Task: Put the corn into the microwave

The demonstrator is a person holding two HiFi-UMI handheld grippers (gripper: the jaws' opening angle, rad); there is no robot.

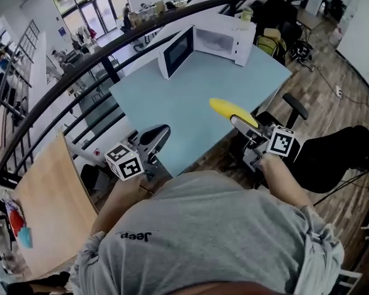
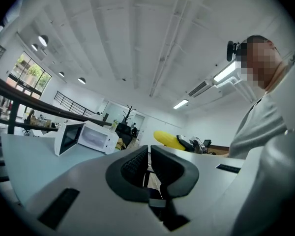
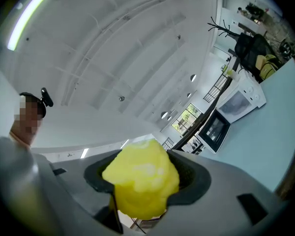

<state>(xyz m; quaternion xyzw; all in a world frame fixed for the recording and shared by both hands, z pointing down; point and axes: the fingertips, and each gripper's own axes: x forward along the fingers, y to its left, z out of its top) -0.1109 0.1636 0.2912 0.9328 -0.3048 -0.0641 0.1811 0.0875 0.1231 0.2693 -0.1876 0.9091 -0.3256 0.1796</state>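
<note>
A yellow corn cob [image 1: 227,108] sticks out of my right gripper [image 1: 243,123], which is shut on it above the near right edge of the light blue table [image 1: 190,97]. In the right gripper view the corn [image 3: 142,181] fills the space between the jaws. The white microwave [image 1: 218,39] stands at the table's far end with its door [image 1: 177,51] swung open to the left. My left gripper [image 1: 154,137] hovers at the table's near corner, jaws together with nothing in them. From the left gripper [image 2: 149,154] view, both the microwave [image 2: 91,136] and the corn [image 2: 168,139] lie ahead.
A black curved railing [image 1: 111,60] runs along the table's left side. A black office chair [image 1: 295,106] stands to the right of the table, and bags [image 1: 270,42] sit behind the microwave. A wooden tabletop [image 1: 49,214] lies at the lower left.
</note>
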